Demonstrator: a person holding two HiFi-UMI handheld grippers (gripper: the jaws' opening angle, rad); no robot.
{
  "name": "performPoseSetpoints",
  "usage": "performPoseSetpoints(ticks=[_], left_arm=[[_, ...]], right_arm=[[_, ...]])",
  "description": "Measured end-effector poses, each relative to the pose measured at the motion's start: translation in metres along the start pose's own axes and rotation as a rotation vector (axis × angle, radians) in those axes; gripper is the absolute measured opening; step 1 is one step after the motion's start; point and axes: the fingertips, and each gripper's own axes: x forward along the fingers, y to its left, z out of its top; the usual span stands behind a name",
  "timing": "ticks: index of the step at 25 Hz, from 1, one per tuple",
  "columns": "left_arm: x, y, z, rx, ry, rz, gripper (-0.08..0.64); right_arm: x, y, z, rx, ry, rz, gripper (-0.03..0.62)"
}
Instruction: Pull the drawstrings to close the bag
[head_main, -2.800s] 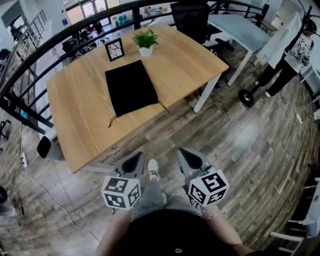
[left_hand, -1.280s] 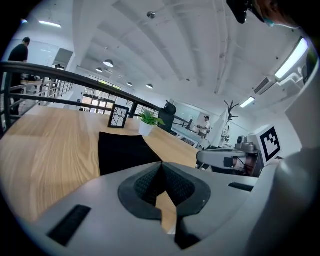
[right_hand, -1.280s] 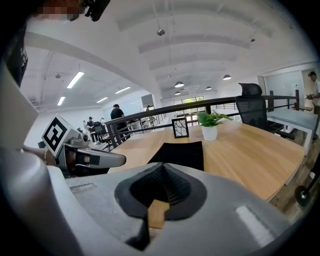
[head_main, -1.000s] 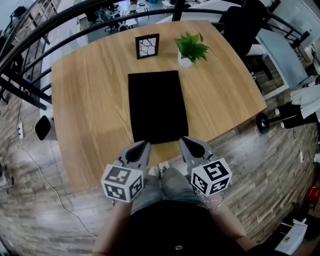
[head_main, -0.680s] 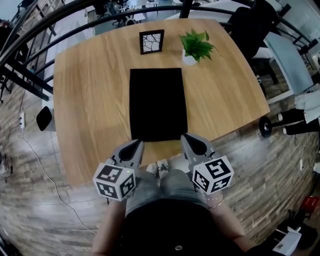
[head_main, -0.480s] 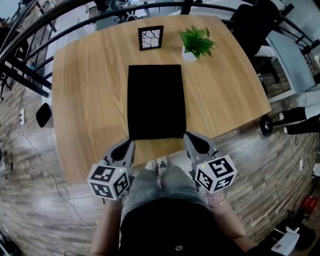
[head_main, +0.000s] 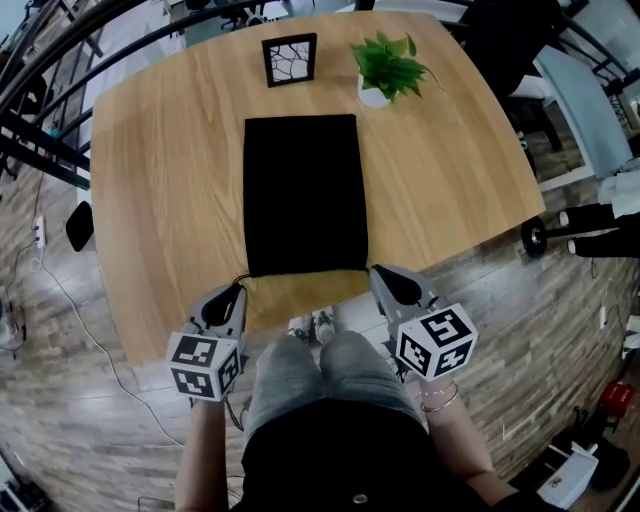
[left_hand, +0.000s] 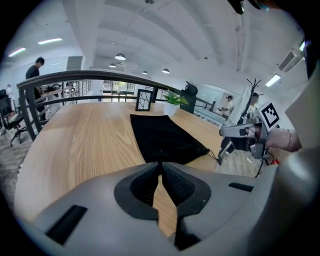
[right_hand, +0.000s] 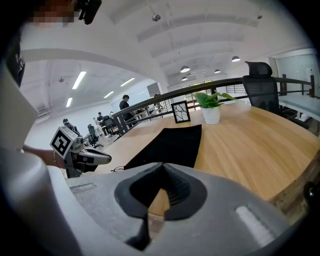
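Near the tabletop's front edge: a black drawstring bag (head_main: 305, 195) lies flat on the wooden tabletop (head_main: 150, 180), its corded end towards the person.
Drawstrings: thin dark cords trail from the bag's two near corners; the left cord (head_main: 242, 280) shows just beside the left gripper.
Left gripper (head_main: 236, 292): fingers (left_hand: 176, 186) clenched, empty.
Right gripper (head_main: 383, 273): fingers (right_hand: 176, 191) clenched on nothing.
Handling: probably soft, light cloth that slides easily; pinch each thin cord near its end and pull outwards.
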Motion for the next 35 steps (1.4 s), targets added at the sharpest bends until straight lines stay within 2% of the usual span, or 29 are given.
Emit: performPoseSetpoints(ticks=[5, 8, 12, 13, 14, 15, 22, 26, 35], left_arm=[[0.013, 0.003, -0.01, 0.042, 0.067, -0.026, 0.026], [0.022, 0.007, -0.015, 0.062, 0.11, -0.034, 0.115], [0.031, 0.012, -0.018, 0.086, 0.141, -0.038, 0.132], [0.033, 0.013, -0.019, 0.098, 0.151, -0.041, 0.135], [0.036, 0.013, -0.02, 0.112, 0.161, -0.044, 0.135], [0.038, 0.013, -0.021, 0.125, 0.17, -0.046, 0.135], [0.052, 0.021, -0.032, 0.169, 0.236, -0.045, 0.16], [0.058, 0.024, -0.029, 0.207, 0.241, -0.039, 0.16], [0.066, 0.022, -0.032, 0.259, 0.259, -0.048, 0.143]], right_arm=[[0.005, -0.008, -0.019, 0.008, 0.047, -0.012, 0.001], [0.008, -0.012, -0.03, 0.007, 0.086, -0.01, 0.002], [0.011, -0.022, -0.039, -0.013, 0.112, -0.039, 0.002], [0.012, -0.025, -0.041, -0.02, 0.122, -0.043, 0.013], [0.014, -0.028, -0.044, -0.028, 0.137, -0.044, 0.099], [0.015, -0.03, -0.048, -0.038, 0.155, -0.045, 0.127], [0.029, -0.036, -0.074, -0.121, 0.256, -0.046, 0.127], [0.037, -0.04, -0.082, -0.172, 0.29, -0.055, 0.127], [0.045, -0.038, -0.091, -0.186, 0.317, -0.034, 0.127]])
